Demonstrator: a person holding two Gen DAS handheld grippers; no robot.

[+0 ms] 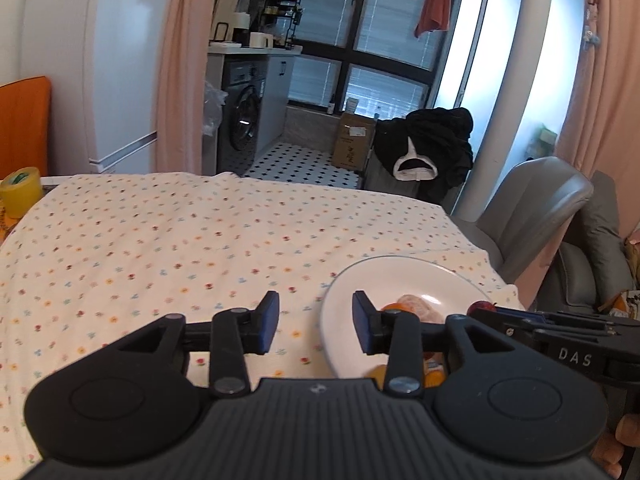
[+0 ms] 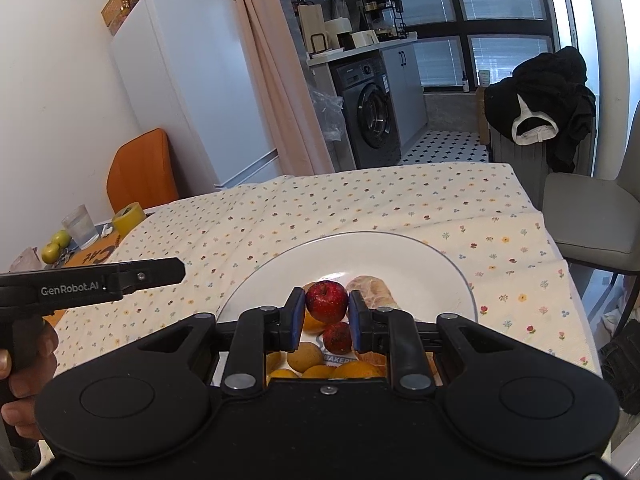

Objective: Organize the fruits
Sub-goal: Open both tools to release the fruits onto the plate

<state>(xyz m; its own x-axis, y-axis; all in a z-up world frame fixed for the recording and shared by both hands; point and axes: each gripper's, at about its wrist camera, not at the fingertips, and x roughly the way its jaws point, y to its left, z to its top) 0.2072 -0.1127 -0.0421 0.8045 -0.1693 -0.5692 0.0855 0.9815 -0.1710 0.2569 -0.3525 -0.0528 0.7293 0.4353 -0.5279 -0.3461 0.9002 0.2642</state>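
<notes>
counter (image 2: 400,200) | covered by cream flower-print cloth (image 1: 160,240) | white plate (image 2: 400,252) on cloth near front edge | far-left bare end: yellow tape roll (image 2: 128,218), clear glass (image 2: 80,226), two green fruits (image 2: 56,246)

This is somebody's small flat, lived in. A dining table under a flower-print tablecloth (image 2: 360,208) stands in front of a tall white fridge (image 2: 192,80) with boxes stacked on top. Beyond a pink curtain (image 2: 276,80) a narrow kitchen nook opens: a grey front-loading washing machine (image 2: 372,114) under a counter crowded with a spice rack and containers, and a black-and-white tiled floor. Dark clothes (image 2: 544,92) are heaped over a radiator by the big windows, and an orange towel (image 1: 434,0) hangs above.
</notes>
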